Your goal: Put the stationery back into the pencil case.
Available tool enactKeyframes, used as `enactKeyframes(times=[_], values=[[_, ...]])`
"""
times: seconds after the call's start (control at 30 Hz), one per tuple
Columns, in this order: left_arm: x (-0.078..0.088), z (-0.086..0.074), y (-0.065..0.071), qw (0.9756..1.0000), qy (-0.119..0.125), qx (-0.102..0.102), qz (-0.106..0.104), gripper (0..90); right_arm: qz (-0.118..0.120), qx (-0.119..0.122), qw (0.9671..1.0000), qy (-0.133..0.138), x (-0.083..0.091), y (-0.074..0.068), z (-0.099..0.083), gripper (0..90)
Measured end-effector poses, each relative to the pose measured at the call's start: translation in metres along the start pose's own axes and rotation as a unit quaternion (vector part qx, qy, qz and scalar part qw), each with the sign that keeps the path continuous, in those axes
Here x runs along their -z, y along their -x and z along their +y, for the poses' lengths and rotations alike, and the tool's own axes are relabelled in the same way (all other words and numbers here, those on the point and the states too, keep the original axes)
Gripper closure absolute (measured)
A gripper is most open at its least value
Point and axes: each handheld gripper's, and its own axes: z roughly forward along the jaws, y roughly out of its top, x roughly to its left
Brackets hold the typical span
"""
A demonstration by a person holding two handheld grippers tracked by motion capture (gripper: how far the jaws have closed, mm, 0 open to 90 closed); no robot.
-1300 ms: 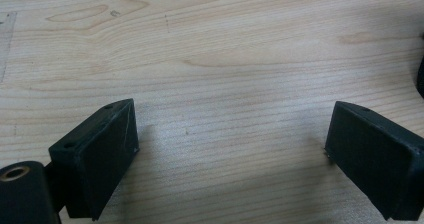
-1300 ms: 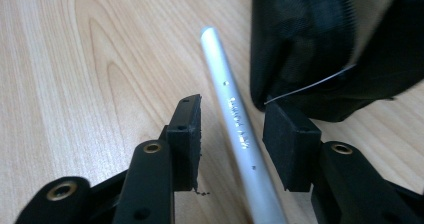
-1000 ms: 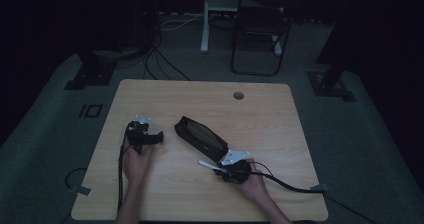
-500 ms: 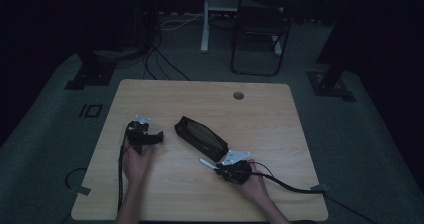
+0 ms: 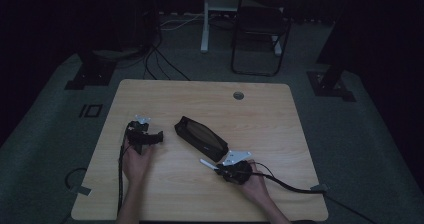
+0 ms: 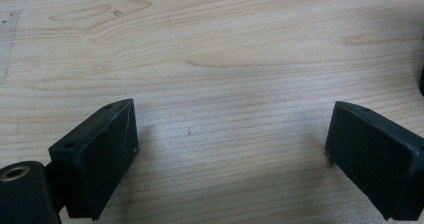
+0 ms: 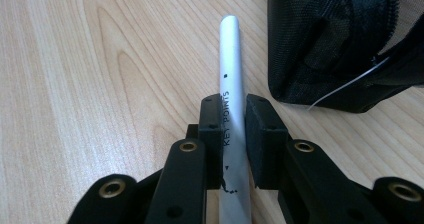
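A black mesh pencil pouch (image 5: pixel 201 138) lies slantwise at the middle of the wooden table (image 5: pixel 210 104). Just in front of its near end, my right gripper (image 5: pixel 215 165) is shut on a silver pen (image 5: pixel 206 162). In the right gripper view both pads clamp the pen (image 7: pixel 231 59), which is printed "KEY POINTS", lies flat on the wood and points away from my right gripper (image 7: pixel 234 114); the pouch (image 7: pixel 325 44) sits close on its right. My left gripper (image 5: pixel 150 136) rests left of the pouch, open. The left gripper view shows its jaws wide apart over bare wood around my left gripper (image 6: pixel 232 139).
A round cable hole (image 5: pixel 238 95) sits near the table's far edge. The right gripper's cable (image 5: pixel 290 186) trails off the front right corner. Beyond the table stand a folding chair (image 5: pixel 260 29) and stand bases on the dark floor.
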Motion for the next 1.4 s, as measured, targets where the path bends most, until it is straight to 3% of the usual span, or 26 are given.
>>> enactKeyframes(times=[1.4], values=[[0.0,0.0,0.0,1.0,0.0,0.001,0.001,7.1,-0.013,-0.001,0.9996,0.024,0.028,-0.004,0.007,78.7]])
